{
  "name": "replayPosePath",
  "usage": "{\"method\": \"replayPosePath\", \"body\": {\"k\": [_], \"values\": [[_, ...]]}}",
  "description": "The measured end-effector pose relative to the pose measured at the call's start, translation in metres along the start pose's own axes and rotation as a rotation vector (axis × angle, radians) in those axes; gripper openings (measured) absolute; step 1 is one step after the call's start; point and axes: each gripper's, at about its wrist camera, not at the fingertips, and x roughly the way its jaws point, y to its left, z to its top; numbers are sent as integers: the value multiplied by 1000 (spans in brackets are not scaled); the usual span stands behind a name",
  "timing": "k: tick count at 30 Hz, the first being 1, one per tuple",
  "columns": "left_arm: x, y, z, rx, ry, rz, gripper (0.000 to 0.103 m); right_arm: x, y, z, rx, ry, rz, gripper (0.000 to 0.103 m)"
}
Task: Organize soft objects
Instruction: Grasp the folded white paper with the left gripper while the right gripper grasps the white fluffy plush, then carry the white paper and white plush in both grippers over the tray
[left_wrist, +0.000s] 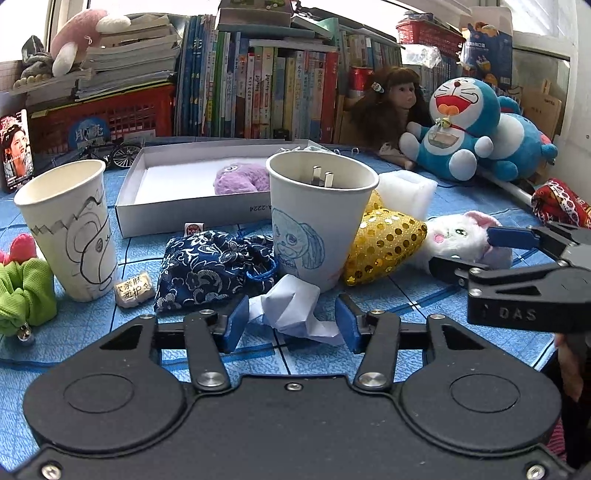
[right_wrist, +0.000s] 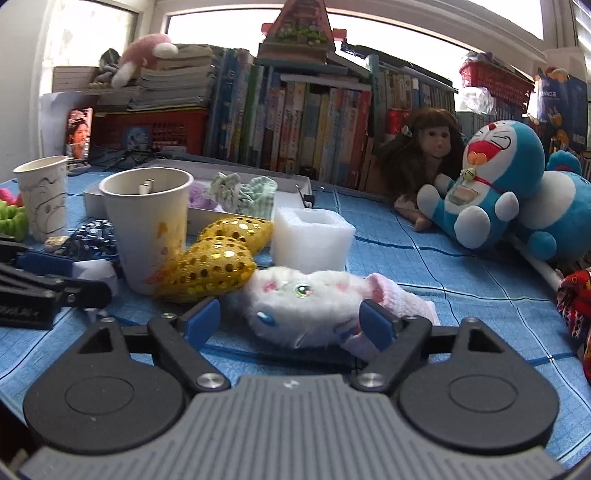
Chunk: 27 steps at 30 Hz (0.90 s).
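The white cat plush (right_wrist: 306, 310) is seen lying on the table (right_wrist: 461, 295), touching the gold pillow (right_wrist: 210, 273) that leans on the drawn cup (right_wrist: 147, 229). The right gripper (right_wrist: 291, 325) is held with fingers (right_wrist: 201, 321) wide around the plush. The left gripper (left_wrist: 291, 323) is spread wide around crumpled paper (left_wrist: 291, 306) before the cup.

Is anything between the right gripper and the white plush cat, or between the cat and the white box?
Nothing separates the right gripper from the white plush cat; its open fingers already flank it. Toward the white box, the gold sequin heart and the paper cup with the blue drawing stand in the direct line.
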Motion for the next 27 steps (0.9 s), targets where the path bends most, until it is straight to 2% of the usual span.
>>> {"method": "replayPosePath", "body": {"k": [7,16,19,21,22,23,25,27], "values": [[-8,1,-1,-7,-18,-1,49,20,3,5,-44,28,-14,99],[-4,-4,-1,16,-17,-6,56,32,6,10,-75,55,-9,99],[2,-5,1,24,-16,-4,56,29,5,9,-83,50,-21,90],[5,-7,2,28,-18,2,55,24,1,8,-60,38,-22,77],[6,-6,3,27,-11,-3,46,20,-1,7,-44,31,-19,75],[7,-6,3,18,-2,-6,30,17,-2,6,-29,22,-15,72],[0,-6,3,-8,-7,-17,29,10,-5,5,-9,5,-16,70],[-9,-9,5,20,-17,-44,29,2,-6,5,-5,-19,-19,69]]}}
